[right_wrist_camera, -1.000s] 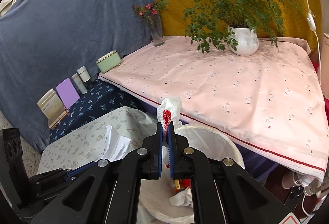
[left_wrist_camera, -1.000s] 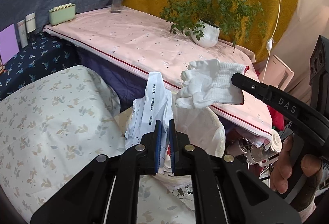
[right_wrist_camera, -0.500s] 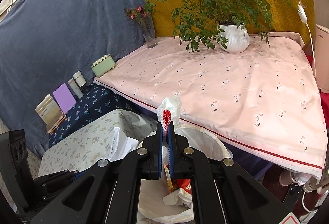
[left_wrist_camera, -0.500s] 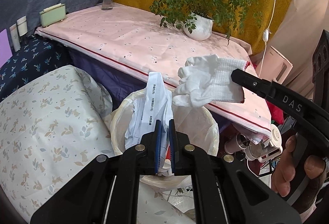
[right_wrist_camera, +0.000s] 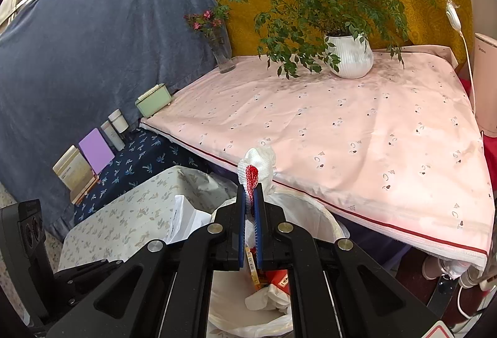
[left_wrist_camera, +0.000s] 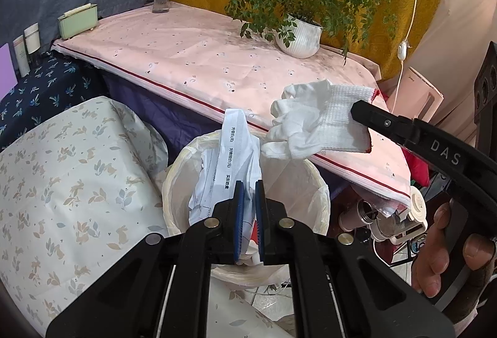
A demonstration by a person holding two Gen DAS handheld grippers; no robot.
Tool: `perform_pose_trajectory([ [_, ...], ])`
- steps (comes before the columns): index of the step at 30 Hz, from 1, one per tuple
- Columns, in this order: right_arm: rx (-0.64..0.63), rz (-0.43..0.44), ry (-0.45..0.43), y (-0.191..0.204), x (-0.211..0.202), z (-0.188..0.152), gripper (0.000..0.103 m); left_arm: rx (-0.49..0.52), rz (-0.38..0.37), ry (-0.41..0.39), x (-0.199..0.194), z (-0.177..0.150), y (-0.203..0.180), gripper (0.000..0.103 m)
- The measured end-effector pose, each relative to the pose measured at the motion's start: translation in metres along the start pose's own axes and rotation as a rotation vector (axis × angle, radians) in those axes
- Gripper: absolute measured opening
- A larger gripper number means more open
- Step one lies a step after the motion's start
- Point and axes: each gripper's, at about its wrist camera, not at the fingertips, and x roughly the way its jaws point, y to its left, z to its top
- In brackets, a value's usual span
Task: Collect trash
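My left gripper [left_wrist_camera: 248, 186] is shut on a crumpled white paper with printed text [left_wrist_camera: 231, 158], held over the mouth of a bin lined with a white bag [left_wrist_camera: 295, 179]. My right gripper [right_wrist_camera: 250, 189] is shut on the red-edged cuff of a white knit glove [right_wrist_camera: 259, 162], above the same bin [right_wrist_camera: 313, 214]. In the left wrist view the glove [left_wrist_camera: 313, 120] hangs from the right gripper's black fingers [left_wrist_camera: 382, 120] over the bin's far rim. The paper [right_wrist_camera: 183, 221] shows at the left of the right wrist view. Wrappers and tissue [right_wrist_camera: 270, 288] lie inside the bin.
A pink-clothed table [right_wrist_camera: 357, 133] stands just behind the bin, with a potted plant [right_wrist_camera: 348, 55], a flower vase [right_wrist_camera: 222, 52] and a green box [right_wrist_camera: 153, 100]. A leaf-patterned cloth surface [left_wrist_camera: 62, 182] lies left of the bin. A person's hand [left_wrist_camera: 450, 251] grips the right tool.
The left gripper with the paper has come over the bin, whose mouth now shows more fully beneath it. The right gripper holds the glove in about the same place.
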Motion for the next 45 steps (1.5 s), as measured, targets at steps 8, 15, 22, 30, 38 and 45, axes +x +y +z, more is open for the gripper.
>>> perform_pose_trajectory([
  [8,-0.016,-0.008,-0.001,0.003,0.001,-0.001,0.013,-0.033,0.021,-0.043,-0.004,0.001,0.004,0.047],
  [15,-0.042,-0.009,-0.004,0.012,-0.002,-0.001,0.028,-0.054,0.064,-0.044,-0.007,-0.002,0.012,0.052],
  [22,-0.061,-0.010,-0.002,0.019,-0.006,-0.003,0.037,-0.063,0.103,-0.054,-0.013,-0.007,0.018,0.058],
  [30,-0.112,-0.023,0.018,0.030,-0.013,-0.015,0.048,-0.070,0.166,-0.060,-0.026,-0.020,0.025,0.064],
  [38,-0.160,-0.051,0.062,0.039,-0.018,-0.040,0.060,-0.076,0.231,-0.067,-0.040,-0.034,0.029,0.067],
  [45,-0.210,-0.090,0.062,0.045,-0.031,-0.056,0.074,-0.078,0.278,-0.057,-0.048,-0.045,0.027,0.071],
])
